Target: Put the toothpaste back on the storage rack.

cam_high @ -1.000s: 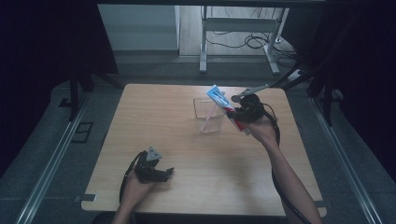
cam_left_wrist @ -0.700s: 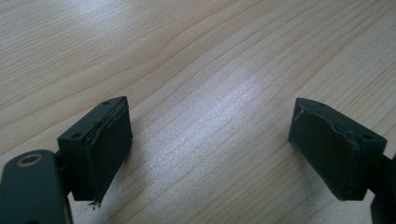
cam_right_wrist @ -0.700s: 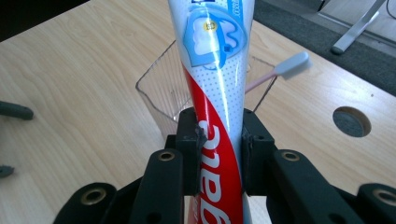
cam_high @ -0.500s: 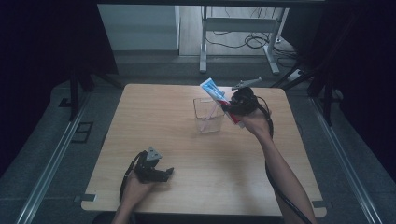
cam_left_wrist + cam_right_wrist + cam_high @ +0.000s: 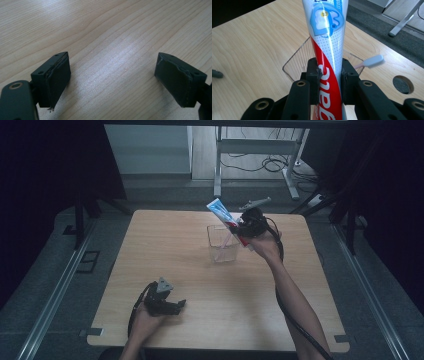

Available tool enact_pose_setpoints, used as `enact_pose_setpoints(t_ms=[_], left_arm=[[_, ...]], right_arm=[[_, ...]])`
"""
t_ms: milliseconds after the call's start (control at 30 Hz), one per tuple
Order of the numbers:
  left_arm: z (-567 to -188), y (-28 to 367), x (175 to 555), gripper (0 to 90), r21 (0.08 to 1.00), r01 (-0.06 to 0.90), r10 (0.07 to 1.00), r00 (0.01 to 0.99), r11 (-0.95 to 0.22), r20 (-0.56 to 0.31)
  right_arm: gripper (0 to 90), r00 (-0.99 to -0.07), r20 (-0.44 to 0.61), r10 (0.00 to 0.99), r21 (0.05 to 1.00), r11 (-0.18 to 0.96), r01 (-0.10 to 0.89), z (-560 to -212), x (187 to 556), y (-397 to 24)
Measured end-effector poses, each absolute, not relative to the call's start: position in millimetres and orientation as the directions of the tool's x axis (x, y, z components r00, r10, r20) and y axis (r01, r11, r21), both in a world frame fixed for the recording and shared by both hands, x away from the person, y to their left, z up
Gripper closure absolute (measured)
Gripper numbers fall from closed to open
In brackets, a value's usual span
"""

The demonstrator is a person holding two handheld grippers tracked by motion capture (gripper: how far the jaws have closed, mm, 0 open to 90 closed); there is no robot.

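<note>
My right gripper [image 5: 243, 228] [image 5: 329, 82] is shut on a red, white and blue toothpaste tube [image 5: 222, 214] [image 5: 327, 50], held tilted in the air over the far right rim of a clear plastic cup [image 5: 222, 242] [image 5: 297, 60]. A pale toothbrush [image 5: 226, 242] [image 5: 372, 61] leans inside the cup, its head against the rim. My left gripper [image 5: 172, 306] [image 5: 112, 82] rests at the near left of the wooden table [image 5: 170, 250]. Its jaws stand wide open over bare wood with nothing between them.
A round cable hole [image 5: 403, 84] is cut in the tabletop near the cup. Metal table legs [image 5: 217, 167] and loose cables [image 5: 267, 162] lie on the floor beyond the far edge. Floor rails [image 5: 50, 300] run along both sides.
My right gripper has carried the toothpaste tube left and toward the far edge, from beside the cup to over its rim. The left gripper has stayed put.
</note>
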State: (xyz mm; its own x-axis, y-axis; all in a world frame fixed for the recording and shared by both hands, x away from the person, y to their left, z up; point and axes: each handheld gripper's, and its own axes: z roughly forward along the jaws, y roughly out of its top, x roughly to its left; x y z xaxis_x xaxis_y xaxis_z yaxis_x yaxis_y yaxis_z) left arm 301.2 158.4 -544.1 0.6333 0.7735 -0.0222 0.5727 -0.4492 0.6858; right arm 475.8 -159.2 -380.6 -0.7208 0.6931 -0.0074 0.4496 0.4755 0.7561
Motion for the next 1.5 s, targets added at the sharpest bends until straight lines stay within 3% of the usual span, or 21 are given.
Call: enact_pose_setpoints(t_ms=[1500], left_arm=[[-544, 158, 301, 13.4, 0.686, 0.573, 0.773, 0.634, -0.448, -0.024]], right_arm=[[72.3, -0.744, -0.021, 0.668, 0.774, 0.481, 0.411, -415, 522, -109]])
